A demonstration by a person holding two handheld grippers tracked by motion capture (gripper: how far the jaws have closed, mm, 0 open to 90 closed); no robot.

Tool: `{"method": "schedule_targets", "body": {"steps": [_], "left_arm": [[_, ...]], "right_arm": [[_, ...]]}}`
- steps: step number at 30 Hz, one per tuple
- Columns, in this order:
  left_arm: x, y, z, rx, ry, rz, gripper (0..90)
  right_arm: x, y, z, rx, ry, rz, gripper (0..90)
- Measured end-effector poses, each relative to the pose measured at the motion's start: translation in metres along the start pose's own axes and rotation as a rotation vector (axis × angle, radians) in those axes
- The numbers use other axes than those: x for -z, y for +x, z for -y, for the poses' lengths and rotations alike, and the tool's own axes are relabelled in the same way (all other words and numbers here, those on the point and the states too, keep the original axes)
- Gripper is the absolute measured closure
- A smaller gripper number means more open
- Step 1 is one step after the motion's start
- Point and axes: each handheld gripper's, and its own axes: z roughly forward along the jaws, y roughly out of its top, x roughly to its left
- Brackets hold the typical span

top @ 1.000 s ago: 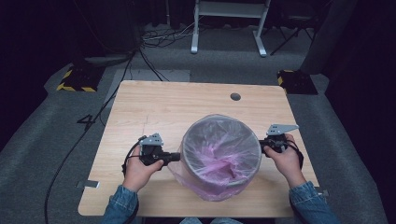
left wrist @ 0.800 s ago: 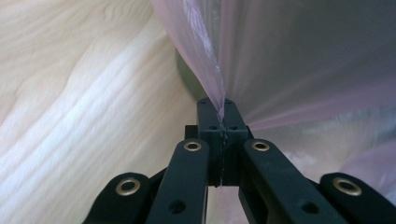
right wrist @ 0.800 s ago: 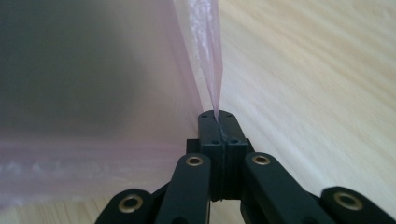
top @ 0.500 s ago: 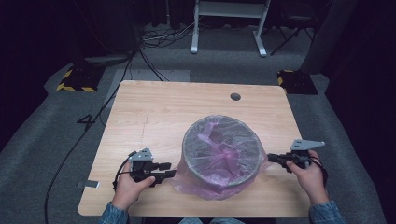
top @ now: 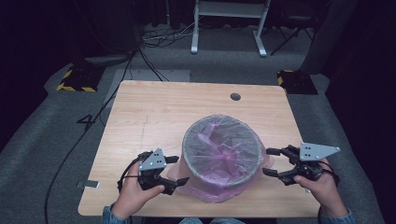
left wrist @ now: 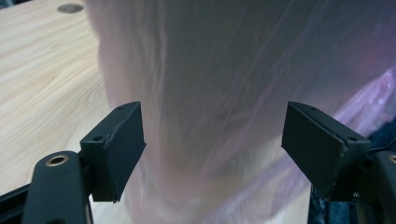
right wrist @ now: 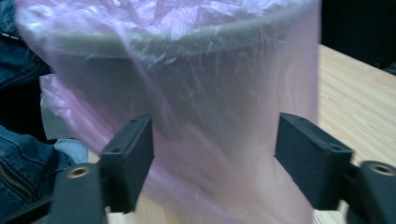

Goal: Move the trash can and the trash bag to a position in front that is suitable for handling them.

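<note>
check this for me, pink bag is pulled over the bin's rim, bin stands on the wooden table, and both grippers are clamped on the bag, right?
Not quite: both grippers are open, jaws apart and clear of the pink bag. The high view shows the left gripper and right gripper beside the bin. The rest holds: bag over the rim, bin on the wooden table.

hidden: grey round bin (top: 221,140) wall under thin pink plastic bag (top: 219,158), base unseen | blurred: bag film close-up in both gripper views | cut off: person's forearms at bottom edge, high view | bin contents: can't tell
</note>
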Motion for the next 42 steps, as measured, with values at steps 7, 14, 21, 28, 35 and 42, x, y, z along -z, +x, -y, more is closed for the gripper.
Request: {"method": "schedule_targets", "body": {"steps": [7,14,21,28,35,42], "left_arm": [[-0.010,0.009,-0.004,-0.023,0.003,0.014,21.9],[-0.012,0.006,-0.006,-0.100,0.009,0.044,43.7],[-0.007,0.002,-0.009,-0.060,-0.014,0.025,90.0],[-0.022,0.021,0.012,0.019,0.075,-0.001,90.0],[-0.036,0.026,0.036,0.011,0.251,-0.100,90.0],[-0.015,0.021,0.029,0.020,0.067,-0.070,64.1]], "right_arm": [[-0.026,-0.004,-0.005,-0.016,0.097,-0.062,89.9],[-0.028,-0.003,0.002,-0.028,0.092,-0.086,90.0],[-0.028,0.001,0.004,-0.031,0.069,-0.107,90.0],[-0.028,-0.016,0.028,-0.098,0.103,-0.007,90.0],[-0.024,-0.026,0.055,-0.135,0.226,0.094,90.0],[0.002,-0.026,0.069,-0.221,0.107,0.126,58.6]]}}
